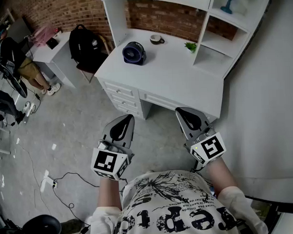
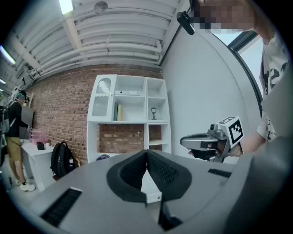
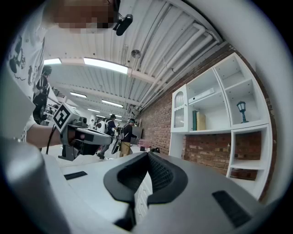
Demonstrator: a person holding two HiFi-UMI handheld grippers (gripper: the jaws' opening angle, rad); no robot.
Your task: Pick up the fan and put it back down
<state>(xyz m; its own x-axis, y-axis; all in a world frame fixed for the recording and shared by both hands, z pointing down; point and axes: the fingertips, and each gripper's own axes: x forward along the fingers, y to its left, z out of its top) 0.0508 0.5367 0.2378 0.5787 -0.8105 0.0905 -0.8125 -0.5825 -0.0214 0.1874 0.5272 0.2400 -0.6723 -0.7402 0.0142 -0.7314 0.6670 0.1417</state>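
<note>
A small dark blue fan point(image 1: 133, 53) stands on the white desk point(image 1: 173, 70), toward its left end. My left gripper point(image 1: 125, 120) and right gripper point(image 1: 182, 113) hang side by side in front of the desk, well short of the fan, both shut with nothing between the jaws. In the left gripper view the jaws point(image 2: 147, 153) meet at the tips, the top of the fan point(image 2: 103, 157) just peeks over the gripper body, and the right gripper point(image 2: 185, 141) shows at the right. In the right gripper view the jaws point(image 3: 147, 155) are also together, with the left gripper point(image 3: 103, 140) at the left.
A mug point(image 1: 156, 39) and a small green plant point(image 1: 190, 47) sit on the desk, under a white shelf unit point(image 1: 229, 25). A black backpack point(image 1: 84, 44) rests on a chair left of the desk. Cables point(image 1: 67, 181) lie on the floor. People stand at the far left.
</note>
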